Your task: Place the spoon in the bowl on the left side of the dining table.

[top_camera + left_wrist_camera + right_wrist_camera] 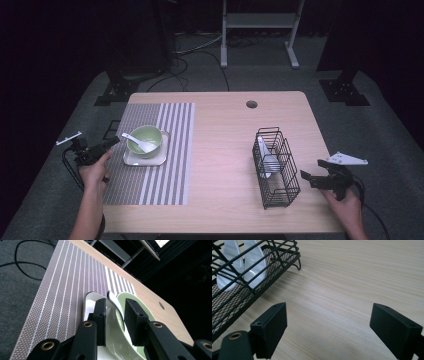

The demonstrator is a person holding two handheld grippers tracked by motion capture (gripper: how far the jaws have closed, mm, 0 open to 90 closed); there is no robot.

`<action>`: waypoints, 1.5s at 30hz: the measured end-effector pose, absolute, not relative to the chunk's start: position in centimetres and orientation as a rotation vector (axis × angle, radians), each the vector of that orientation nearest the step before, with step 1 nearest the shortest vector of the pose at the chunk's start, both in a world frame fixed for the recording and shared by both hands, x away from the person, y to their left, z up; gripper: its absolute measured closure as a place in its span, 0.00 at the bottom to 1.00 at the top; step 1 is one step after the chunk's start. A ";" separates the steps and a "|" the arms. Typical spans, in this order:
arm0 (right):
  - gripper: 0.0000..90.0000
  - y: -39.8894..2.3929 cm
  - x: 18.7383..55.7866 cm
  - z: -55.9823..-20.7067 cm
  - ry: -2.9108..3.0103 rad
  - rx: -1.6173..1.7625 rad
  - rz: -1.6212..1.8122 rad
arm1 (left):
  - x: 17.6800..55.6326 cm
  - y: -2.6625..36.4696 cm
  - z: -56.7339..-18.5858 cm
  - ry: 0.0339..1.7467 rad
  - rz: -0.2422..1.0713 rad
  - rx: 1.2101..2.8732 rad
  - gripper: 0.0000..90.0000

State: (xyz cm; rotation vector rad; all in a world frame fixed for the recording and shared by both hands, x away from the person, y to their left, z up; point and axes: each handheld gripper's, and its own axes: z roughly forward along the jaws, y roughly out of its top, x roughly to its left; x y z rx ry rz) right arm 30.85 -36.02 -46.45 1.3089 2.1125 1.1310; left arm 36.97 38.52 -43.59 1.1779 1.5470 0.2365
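The left gripper (111, 143) sits at the left edge of the table, aimed toward three o'clock in the high view. Its black jaws stand a little apart with the handle tip of the white ceramic soup spoon (140, 143) between them; in the left gripper view the pads flank the handle (113, 301) with a sliver of gap on each side, so they look loose around it and not pressing.

The spoon lies across the pale green ceramic bowl (148, 135), its ladle end inside and its handle jutting over the rim toward nine o'clock. I judge it light, rigid, glazed and slick, and breakable if dropped. The handle's outer end is the sensible place to pinch, flat faces against the pads, since the curved ladle would slip.

The bowl rests on a white square plate (134, 160), itself on a grey woven placemat with white stripes (150, 185). Bowl and plate could skid or tip if the handle is levered down instead of lifted.

Well apart, toward three o'clock, a black wire caddy (276, 195) holds two more white spoons (267, 162) upright. The right gripper (306, 179) rests just past it at the table's right edge, jaws wide apart over bare light wooden tabletop (352, 277), clamping nothing. The caddy's wire walls would hinder any low sideways entry.
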 end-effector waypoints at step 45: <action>0.15 -35.8 30.7 -45.8 2.109 1.285 1.122 | 33.3 34.8 -42.5 1.419 0.219 1.336 0.39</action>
